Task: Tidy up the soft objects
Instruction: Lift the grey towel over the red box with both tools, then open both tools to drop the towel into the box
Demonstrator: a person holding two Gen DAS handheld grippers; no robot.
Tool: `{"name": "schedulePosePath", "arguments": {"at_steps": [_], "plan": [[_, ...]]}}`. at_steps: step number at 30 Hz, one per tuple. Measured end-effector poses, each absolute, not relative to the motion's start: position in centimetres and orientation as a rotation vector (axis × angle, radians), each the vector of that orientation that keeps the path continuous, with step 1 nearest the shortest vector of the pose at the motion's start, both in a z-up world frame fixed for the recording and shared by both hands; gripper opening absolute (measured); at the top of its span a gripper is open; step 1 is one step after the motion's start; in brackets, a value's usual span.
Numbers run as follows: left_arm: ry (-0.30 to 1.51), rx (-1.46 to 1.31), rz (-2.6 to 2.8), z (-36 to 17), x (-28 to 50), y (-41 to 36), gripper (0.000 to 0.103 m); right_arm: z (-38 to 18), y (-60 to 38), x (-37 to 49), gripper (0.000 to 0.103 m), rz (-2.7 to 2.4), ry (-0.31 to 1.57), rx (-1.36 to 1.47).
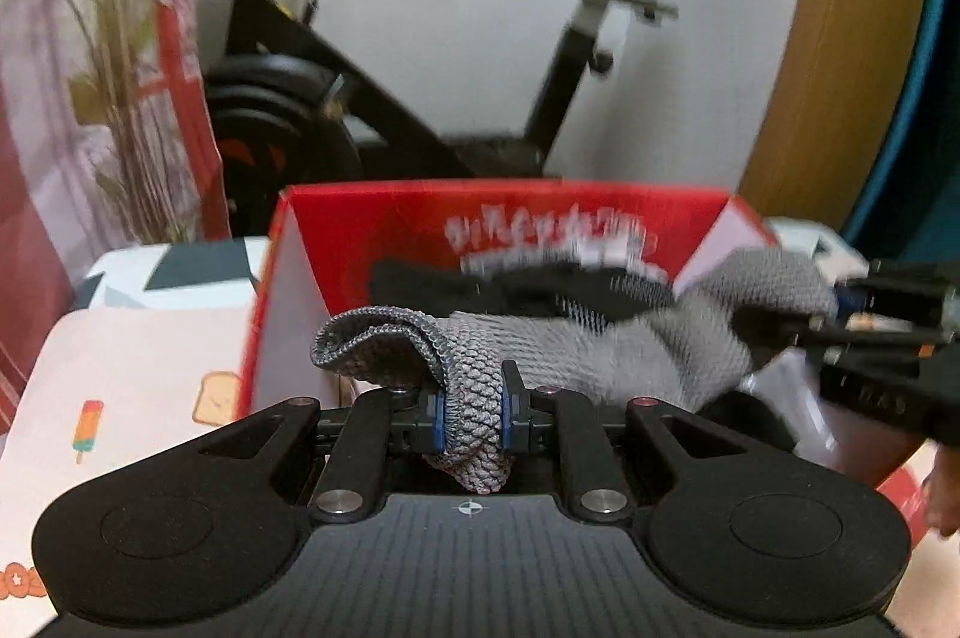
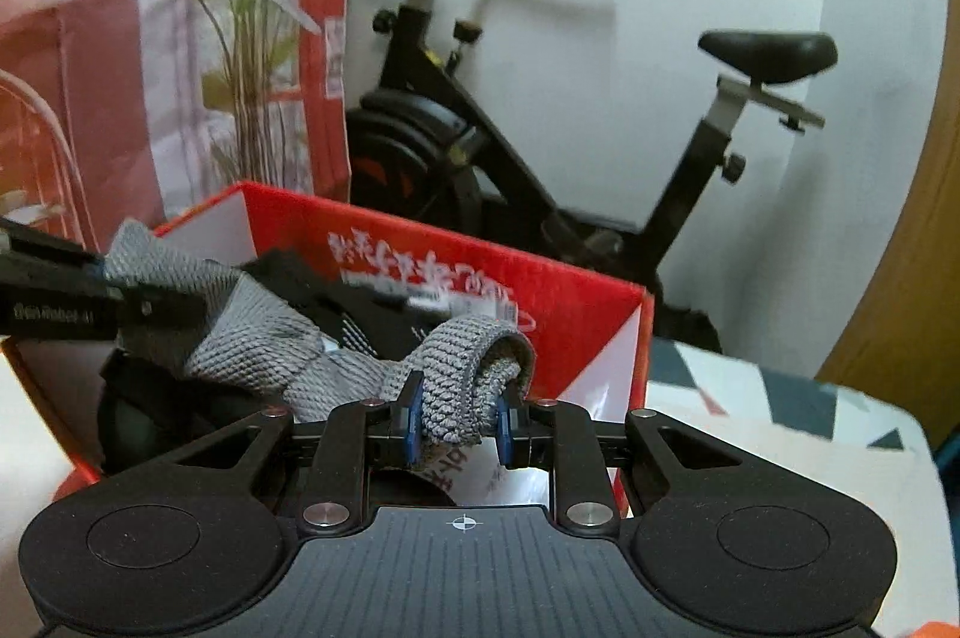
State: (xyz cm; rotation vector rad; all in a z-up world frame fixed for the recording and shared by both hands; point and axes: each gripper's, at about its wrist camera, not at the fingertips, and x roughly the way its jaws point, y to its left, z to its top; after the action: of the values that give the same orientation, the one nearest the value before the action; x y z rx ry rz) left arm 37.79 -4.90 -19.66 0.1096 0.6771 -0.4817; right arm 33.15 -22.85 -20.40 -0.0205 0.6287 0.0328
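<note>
Left gripper [image 1: 474,413] nearly closed, blue pads pinching one end of a grey knitted sock [image 1: 600,350]. Right gripper [image 2: 459,419] likewise nearly closed, clamped on the sock's other end, folded over between its pads. Sock stretched between the two tools, held above the open red cardboard box [image 1: 420,218], just at its near rim. Inside the box, under the sock, dark fabric items [image 2: 360,314], blurred. Box resting on a surface covered by a patterned cloth [image 1: 120,380] with ice-lolly and toast prints. Beyond the box, a black exercise bike [image 2: 540,158] against a white wall. To the far left, a green leafy plant [image 2: 252,8] before a red-and-white curtain [image 2: 90,38].
</note>
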Motion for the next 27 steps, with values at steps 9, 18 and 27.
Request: {"name": "schedulePosePath", "arguments": {"at_steps": [9,18,27], "plan": [[0.756,0.151,-0.517,-21.5,39.7,-5.4,0.018,-22.4,-23.8,34.3,0.020,0.039,0.708,0.071],[0.745,0.152,-0.537,-20.9,39.1,-5.4,0.056,-22.3,-23.4,33.8,0.025,0.008,0.724,0.044],[0.662,0.191,-0.493,-19.3,36.8,-5.3,0.071,-20.4,-23.5,31.6,0.054,-0.048,0.640,0.009]]}}
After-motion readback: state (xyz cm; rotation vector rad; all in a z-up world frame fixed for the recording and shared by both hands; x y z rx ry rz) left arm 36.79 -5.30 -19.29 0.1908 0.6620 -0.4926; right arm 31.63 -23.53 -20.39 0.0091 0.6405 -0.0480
